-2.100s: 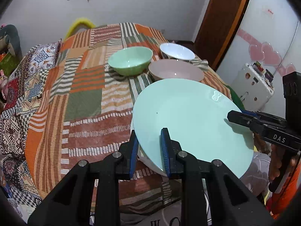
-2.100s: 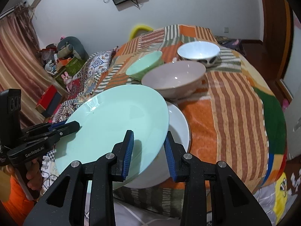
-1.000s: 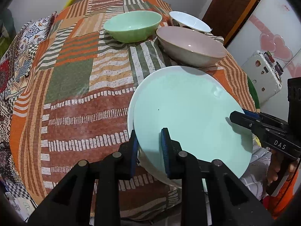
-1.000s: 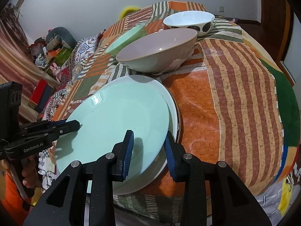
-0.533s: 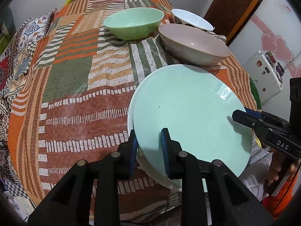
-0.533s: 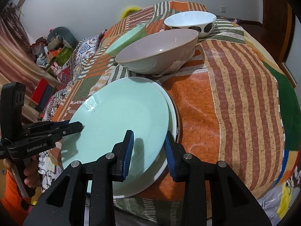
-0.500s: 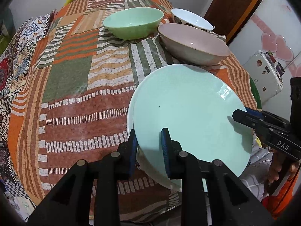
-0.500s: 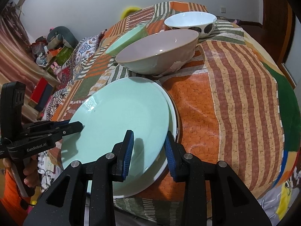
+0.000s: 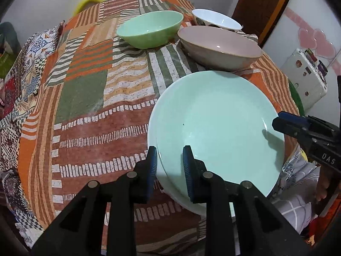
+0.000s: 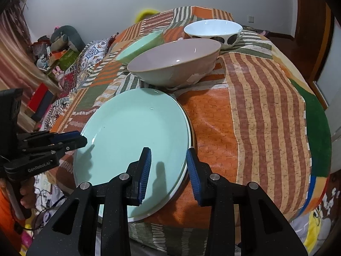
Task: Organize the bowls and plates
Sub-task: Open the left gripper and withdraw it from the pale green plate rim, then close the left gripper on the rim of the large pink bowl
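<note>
A mint green plate lies on a white plate at the table's near edge; it also shows in the right wrist view, with the white plate's rim under it. My left gripper is open, its jaws straddling the plates' near rim. My right gripper is open, its jaws straddling the opposite rim. Behind stand a beige bowl, a green bowl and a white spotted bowl.
A patchwork cloth covers the round table. A wooden door and a white appliance stand at the right. Clutter and toys lie beyond the table's left side.
The green plate has come down flat onto the white plate. Both grippers have opened wider and let go of its rim.
</note>
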